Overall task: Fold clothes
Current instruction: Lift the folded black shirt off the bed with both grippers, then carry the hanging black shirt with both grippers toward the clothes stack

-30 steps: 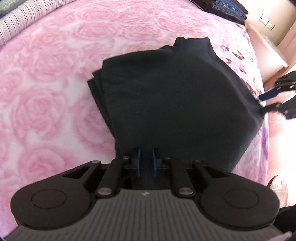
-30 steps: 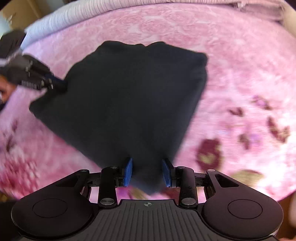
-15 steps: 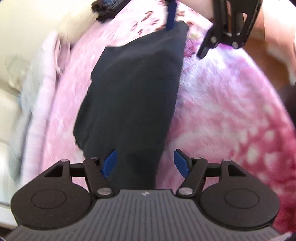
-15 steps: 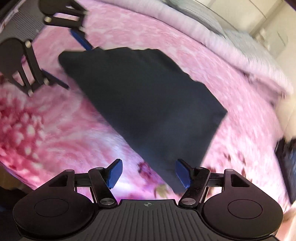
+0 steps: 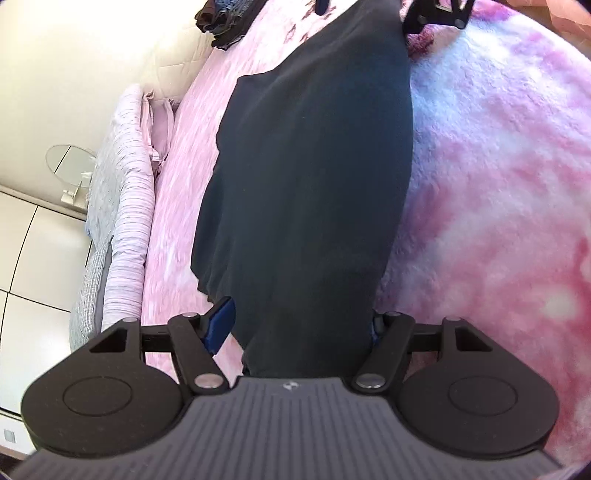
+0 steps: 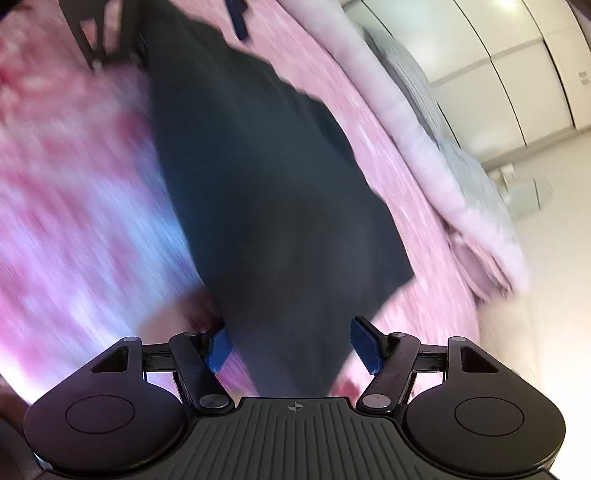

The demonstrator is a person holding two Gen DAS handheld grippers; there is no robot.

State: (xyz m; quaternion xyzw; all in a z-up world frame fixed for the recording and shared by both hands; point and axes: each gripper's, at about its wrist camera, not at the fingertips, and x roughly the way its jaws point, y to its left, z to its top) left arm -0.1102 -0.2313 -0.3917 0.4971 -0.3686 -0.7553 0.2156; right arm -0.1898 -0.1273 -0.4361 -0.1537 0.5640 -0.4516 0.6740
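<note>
A big bed fills the room, covered by a fluffy pink blanket (image 5: 498,192) with rose shapes on it. Along one side of the bed lies a rolled-up striped quilt (image 5: 125,229), pale pink and grey. Behind it there are white cupboard doors (image 6: 517,74) and a small round glass table (image 5: 70,162). At the far end of the bed sits a pile of dark clothes (image 5: 225,18).

In the middle of the blanket lies the black garment (image 5: 314,177). It is folded into a long, flat shape. It looks plain and very dark, with no pictures or buttons that can be seen. The top is smooth. On one long side the edge is straight, and on the other side the edge steps out in a corner, where the layers under it peek out a little.

The left gripper (image 5: 299,325) is at one short end of the garment. Its blue fingers (image 5: 221,321) stand wide apart, with the cloth lying between them, and the left one does not touch it. The right one is mostly hidden by the cloth.

The right gripper (image 6: 291,343) is at the other short end. Its fingers are wide apart too, and the cloth lies loose between them. This view is blurry.
</note>
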